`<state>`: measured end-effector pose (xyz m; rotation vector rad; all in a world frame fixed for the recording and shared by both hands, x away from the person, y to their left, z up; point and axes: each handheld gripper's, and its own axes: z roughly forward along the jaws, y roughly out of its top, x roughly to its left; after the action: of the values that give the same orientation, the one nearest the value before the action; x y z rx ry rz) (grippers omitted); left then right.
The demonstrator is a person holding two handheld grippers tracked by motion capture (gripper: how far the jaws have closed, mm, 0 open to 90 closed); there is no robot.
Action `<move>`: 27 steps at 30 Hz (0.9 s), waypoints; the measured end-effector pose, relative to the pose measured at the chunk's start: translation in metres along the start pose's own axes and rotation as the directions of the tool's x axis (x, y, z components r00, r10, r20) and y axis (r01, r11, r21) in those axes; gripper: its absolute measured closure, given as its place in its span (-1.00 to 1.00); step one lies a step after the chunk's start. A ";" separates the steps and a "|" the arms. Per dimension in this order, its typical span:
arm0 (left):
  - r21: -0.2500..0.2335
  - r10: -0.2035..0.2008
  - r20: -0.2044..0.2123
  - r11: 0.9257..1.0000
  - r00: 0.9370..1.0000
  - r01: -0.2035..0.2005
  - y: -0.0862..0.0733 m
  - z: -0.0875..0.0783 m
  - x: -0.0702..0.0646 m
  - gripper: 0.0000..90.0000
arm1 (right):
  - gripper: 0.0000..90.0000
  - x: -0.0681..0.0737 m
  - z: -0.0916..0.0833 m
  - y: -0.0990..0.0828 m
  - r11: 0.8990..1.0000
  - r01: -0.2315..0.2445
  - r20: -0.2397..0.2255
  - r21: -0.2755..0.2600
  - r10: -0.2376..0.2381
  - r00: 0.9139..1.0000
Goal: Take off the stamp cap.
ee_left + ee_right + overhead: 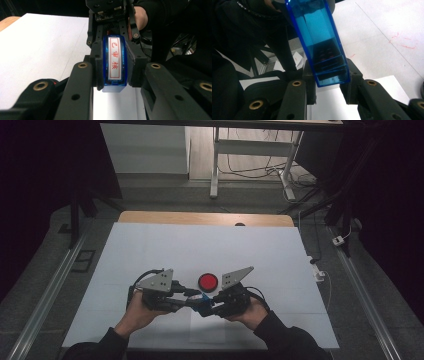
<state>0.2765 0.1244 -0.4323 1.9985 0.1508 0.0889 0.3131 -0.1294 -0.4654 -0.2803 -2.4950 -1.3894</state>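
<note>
**Blue stamp clamped from both ends**

Left gripper [187, 296], over the near middle of the white desk [150, 250]: jaws closed on one end of the blue stamp [114, 65], white label with red characters facing its camera; right gripper [207, 306], just beside: jaws closed on the other end of the same stamp, clear blue case tilted between the pads; stamp held off the desk between the two; red round pad [208, 281] lying just beyond, apart from both.
</note>
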 end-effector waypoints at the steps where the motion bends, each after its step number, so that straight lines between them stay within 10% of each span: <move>1: 0.002 0.002 -0.002 1.000 1.000 -0.002 0.000 0.000 0.000 0.58 | 0.52 0.000 0.000 0.000 1.000 -0.002 0.001 0.004 0.002 1.000; 27: 0.050 -0.067 -0.109 0.996 0.992 0.073 -0.003 -0.004 0.003 0.57 | 0.52 0.010 -0.007 -0.005 0.994 0.062 0.179 0.089 -0.077 0.981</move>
<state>0.2789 0.1302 -0.4336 2.0405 0.2945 0.1487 0.3032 -0.1380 -0.4626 -0.3189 -2.7283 -1.3373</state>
